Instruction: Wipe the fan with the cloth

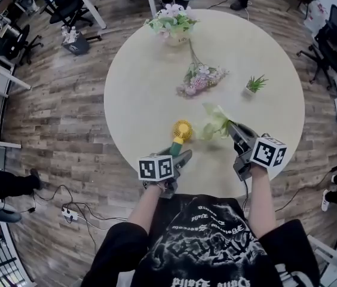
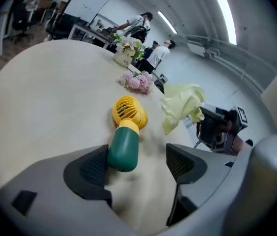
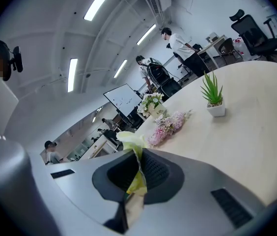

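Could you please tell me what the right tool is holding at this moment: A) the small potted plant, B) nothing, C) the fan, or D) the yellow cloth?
D: in the right gripper view the right tool has its jaws pinched together on the yellow cloth, while the fan lies on the table ungripped at the open left tool.

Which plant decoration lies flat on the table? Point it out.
The pink flower bunch lies flat; the flower vase and small potted plant stand upright.

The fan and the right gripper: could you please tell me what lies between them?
Only the yellow cloth, pinched in the right gripper, with the fan just beyond it; the head view shows this.
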Motion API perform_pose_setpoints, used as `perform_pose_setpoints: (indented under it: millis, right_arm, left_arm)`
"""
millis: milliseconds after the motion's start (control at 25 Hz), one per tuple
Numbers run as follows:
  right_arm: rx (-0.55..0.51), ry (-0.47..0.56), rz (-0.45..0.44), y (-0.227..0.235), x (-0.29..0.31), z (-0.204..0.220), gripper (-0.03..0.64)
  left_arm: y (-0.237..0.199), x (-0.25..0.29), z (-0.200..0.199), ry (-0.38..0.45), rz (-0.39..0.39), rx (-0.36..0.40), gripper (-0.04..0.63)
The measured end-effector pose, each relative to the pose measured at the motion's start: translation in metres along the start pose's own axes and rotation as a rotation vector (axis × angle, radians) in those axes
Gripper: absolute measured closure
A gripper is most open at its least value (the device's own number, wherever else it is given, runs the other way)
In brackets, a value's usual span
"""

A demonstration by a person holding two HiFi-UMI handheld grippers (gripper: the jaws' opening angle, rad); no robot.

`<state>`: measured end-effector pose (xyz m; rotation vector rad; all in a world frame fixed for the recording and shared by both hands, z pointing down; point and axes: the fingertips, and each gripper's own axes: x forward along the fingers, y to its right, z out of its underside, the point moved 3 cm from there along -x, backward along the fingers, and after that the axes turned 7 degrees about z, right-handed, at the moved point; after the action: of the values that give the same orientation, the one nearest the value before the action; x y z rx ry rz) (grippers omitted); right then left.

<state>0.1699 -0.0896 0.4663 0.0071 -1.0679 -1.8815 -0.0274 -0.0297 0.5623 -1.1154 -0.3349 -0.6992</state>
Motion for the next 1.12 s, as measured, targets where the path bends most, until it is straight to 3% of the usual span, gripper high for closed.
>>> perform_pose_setpoints:
  millis: [240, 360, 480, 560, 640, 760, 880, 1000, 1120]
  right_arm:
    - [-0.040, -0.021, -0.008, -0.004, 0.007, -0.003, 0.594]
    - [-0.065, -0.038, -0.018, -0.008, 0.012, -0.005, 0.594]
    - [-0.163, -0.097, 0.008, -0.011, 0.025, -0.005, 0.594]
    - [-0.286, -0.152, 0.046, -0.012, 0.039, -0.005, 0.594]
    - [-0.425, -0.206, 0.073, -0.018, 0.055, -0.006, 0.594]
    - [-0.626, -0.293, 0.080, -0.032, 0.080, -0.001, 0.594]
    - [-0.777, -0.385, 0.102, -0.035, 0.101, 0.013, 0.594]
    - [-0.822, -0.461, 0.110, -0.030, 0.118, 0.039, 0.594]
    - [-0.789, -0.489, 0.137, -0.020, 0.132, 0.064, 0.594]
  left_arm:
    - [-0.008, 0.001, 0.008, -0.072, -0.260, 0.328, 0.224]
    - [-0.015, 0.002, 0.011, -0.085, -0.333, 0.428, 0.224]
    - [-0.017, 0.002, 0.013, -0.077, -0.374, 0.488, 0.235]
    - [-0.018, -0.001, 0.014, -0.051, -0.383, 0.494, 0.274]
    - [-0.020, -0.004, 0.014, -0.014, -0.373, 0.490, 0.408]
    - [-0.024, -0.005, 0.014, -0.005, -0.315, 0.513, 0.408]
    - [-0.022, -0.004, 0.014, -0.072, -0.252, 0.587, 0.410]
    - [-0.022, -0.004, 0.014, -0.136, -0.219, 0.635, 0.410]
    - [-0.024, -0.004, 0.013, -0.166, -0.191, 0.655, 0.410]
